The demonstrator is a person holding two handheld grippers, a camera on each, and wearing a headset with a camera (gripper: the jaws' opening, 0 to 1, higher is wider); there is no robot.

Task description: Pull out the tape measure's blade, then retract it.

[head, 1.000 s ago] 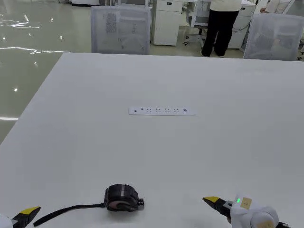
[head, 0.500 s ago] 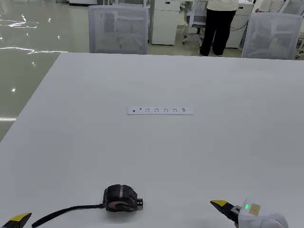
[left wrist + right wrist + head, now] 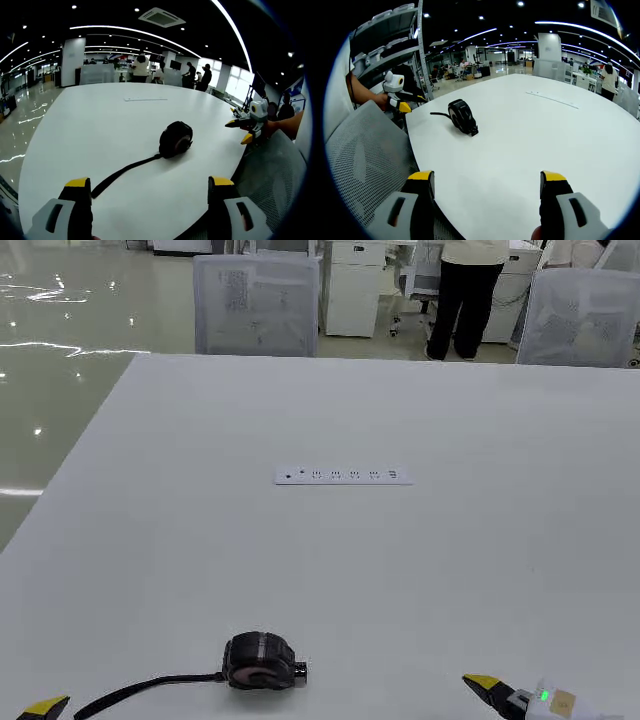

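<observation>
tape measure [image 3: 262, 661] | between left tool [image 3: 148, 182] and right tool [image 3: 487, 176] | touching neither

The left gripper [image 3: 45, 706] and right gripper [image 3: 488, 685] draw back toward the tabletop's [image 3: 330, 570] near edge, the right now farther from the tape measure [image 3: 260, 661].

The black tape measure [image 3: 262, 661] is standing upright near the table's [image 3: 350, 570] front edge, blade retracted, its strap [image 3: 150, 686] trailing left.

white table [image 3: 450, 420] | mesh chairs [image 3: 256, 302] | glossy floor [image 3: 60, 350] | ceiling strip lights [image 3: 125, 27]
</observation>
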